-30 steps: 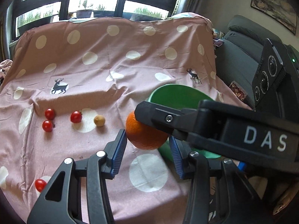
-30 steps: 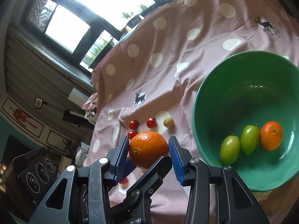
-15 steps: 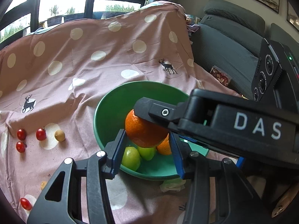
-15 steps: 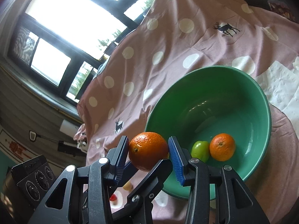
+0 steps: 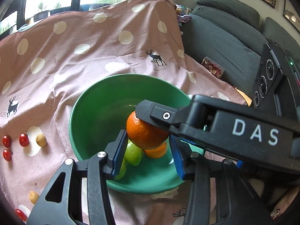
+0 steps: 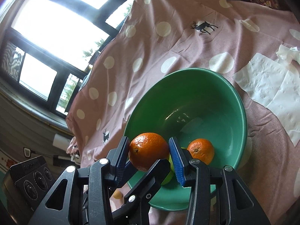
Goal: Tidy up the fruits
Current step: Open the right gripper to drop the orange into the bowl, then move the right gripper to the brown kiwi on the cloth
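Observation:
A large orange [image 5: 146,133] hangs over the near part of a green bowl [image 5: 84,101]. My left gripper [image 5: 147,137] is shut on it, blue pads at its left and right sides. My right gripper [image 6: 149,144] is shut on the same orange [image 6: 148,150] crosswise; one of its black fingers [image 5: 159,115] lies over the fruit's top in the left wrist view. Inside the bowl [image 6: 241,108] lie a smaller orange [image 6: 200,150] and green fruits [image 5: 133,155], partly hidden behind the pads.
Three cherry tomatoes [image 5: 24,140] and a small yellowish fruit [image 5: 41,140] lie on the pink dotted cloth [image 5: 93,52] left of the bowl, with more small fruit [image 5: 33,196] nearer. White tissue sheets [image 6: 271,86] lie right of the bowl. A grey sofa [image 5: 225,37] stands behind.
Both grippers carried the orange from above the cloth beside the small fruit to above the bowl, sinking slightly and rolling. The grip on the orange stayed the same.

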Tool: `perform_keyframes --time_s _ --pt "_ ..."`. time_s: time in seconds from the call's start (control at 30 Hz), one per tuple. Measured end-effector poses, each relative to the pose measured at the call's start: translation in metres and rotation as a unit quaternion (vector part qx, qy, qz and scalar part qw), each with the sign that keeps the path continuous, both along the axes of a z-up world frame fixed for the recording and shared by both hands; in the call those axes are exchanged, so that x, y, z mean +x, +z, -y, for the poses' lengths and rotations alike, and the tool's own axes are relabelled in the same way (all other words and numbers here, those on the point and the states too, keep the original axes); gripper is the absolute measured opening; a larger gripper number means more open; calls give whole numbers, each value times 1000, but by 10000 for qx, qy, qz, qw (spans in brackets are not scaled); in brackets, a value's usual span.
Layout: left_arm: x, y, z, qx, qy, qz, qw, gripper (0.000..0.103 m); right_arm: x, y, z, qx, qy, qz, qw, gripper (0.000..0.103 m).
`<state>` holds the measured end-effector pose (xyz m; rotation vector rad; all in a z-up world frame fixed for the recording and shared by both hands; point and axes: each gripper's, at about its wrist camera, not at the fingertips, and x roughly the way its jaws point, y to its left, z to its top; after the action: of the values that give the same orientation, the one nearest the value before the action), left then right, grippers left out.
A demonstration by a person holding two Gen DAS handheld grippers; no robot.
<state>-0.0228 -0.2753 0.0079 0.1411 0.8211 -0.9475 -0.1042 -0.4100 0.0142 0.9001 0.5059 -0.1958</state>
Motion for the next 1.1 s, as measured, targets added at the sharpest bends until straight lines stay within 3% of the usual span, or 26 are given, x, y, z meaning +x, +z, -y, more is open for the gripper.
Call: perform_keyframes --time_s 0.67,0.9,1.1 --pt "10 -6 -5 -258 -66 -486 9985 44 3 0 2 -390 -467 -450 9971 47" --pt "11 10 -38 -279 274 -358 9986 46 1 12 -8 -701 -501 -235 9960 46" --pt "19 22 -95 -134 1044 -299 9940 55 3 24 -21 -960 -399 -44 9946 46"
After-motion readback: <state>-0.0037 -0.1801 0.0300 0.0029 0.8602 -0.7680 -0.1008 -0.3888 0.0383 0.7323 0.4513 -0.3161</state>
